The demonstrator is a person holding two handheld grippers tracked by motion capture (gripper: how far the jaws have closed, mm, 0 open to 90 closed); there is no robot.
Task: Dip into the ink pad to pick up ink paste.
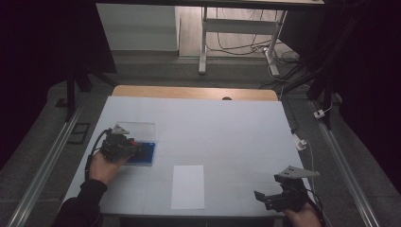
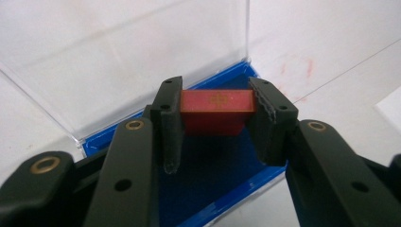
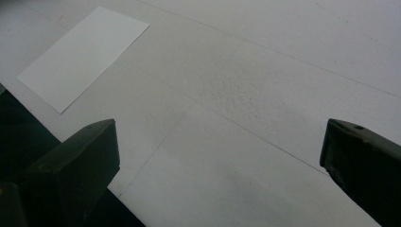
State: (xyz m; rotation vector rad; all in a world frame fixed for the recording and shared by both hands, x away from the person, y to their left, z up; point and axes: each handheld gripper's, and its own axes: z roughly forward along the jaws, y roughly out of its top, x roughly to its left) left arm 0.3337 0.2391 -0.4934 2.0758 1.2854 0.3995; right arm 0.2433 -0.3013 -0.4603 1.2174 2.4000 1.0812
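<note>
We have the left hand-held gripper (image 2: 215,125) clamped on the red block (image 2: 216,111), one jaw on each end, block over the blue tray (image 2: 222,175) of the open case. Clear lid (image 2: 118,52) stands up behind the block. Right hand-held gripper (image 3: 220,156) is wide open, holding nothing, well apart from the case. White sheet (image 1: 188,186) lies on the counter (image 1: 227,127) between them.

So the box (image 1: 143,153) sits on the surface (image 1: 227,127) left of the paper sheet (image 1: 188,187), lid (image 1: 137,130) standing open behind it, block (image 2: 216,111) inside it, with the right gripper (image 1: 276,196) off to the sheet's right.
</note>
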